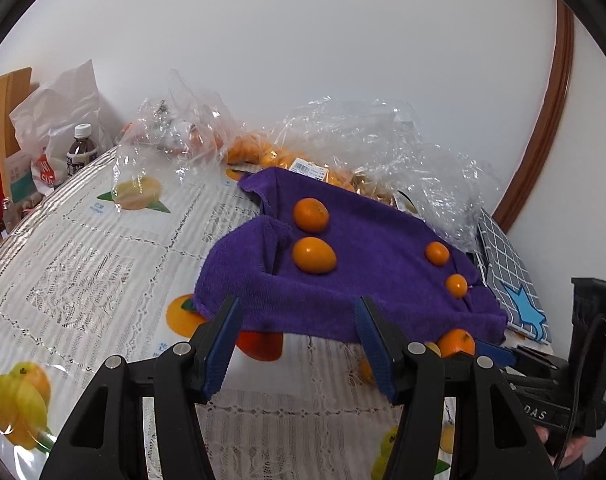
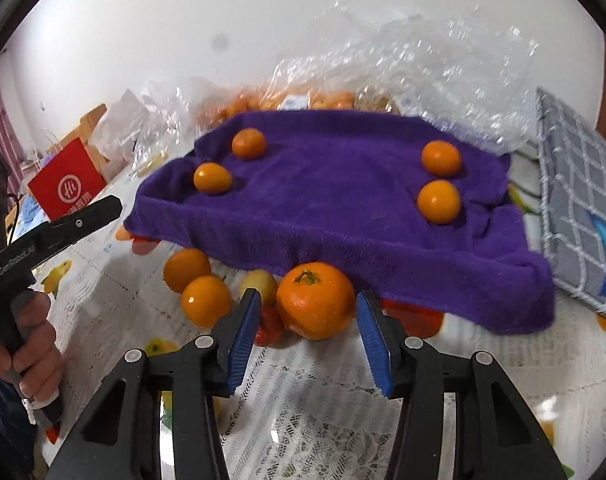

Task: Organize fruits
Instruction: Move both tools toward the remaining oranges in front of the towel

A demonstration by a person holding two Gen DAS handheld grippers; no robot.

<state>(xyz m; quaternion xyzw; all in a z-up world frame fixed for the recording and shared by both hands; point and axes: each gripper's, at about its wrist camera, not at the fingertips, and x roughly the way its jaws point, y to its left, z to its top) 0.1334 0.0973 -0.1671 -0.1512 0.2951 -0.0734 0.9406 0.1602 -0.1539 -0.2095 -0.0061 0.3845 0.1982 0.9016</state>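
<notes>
A purple towel point(image 2: 335, 208) lies on the table with several small oranges on it, two at its left point(image 2: 212, 178) and two at its right point(image 2: 439, 202). A bigger mandarin point(image 2: 315, 300) with a green stem sits on the tablecloth at the towel's near edge. It is between the fingertips of my right gripper point(image 2: 309, 295), which is open, with a small gap at the left pad. Left of it lie two more oranges point(image 2: 205, 300) and a yellowish fruit point(image 2: 261, 284). My left gripper point(image 1: 298, 303) hangs open and empty before the towel's point(image 1: 343, 264) front edge.
Crumpled clear plastic bags point(image 1: 383, 140) holding more oranges lie behind the towel. A grey checked pad point(image 2: 579, 208) with a blue star lies at the right. At the far left stand a red bag point(image 2: 67, 184), a bottle point(image 1: 81, 152) and a white bag. A lace tablecloth point(image 1: 103, 264) has fruit prints.
</notes>
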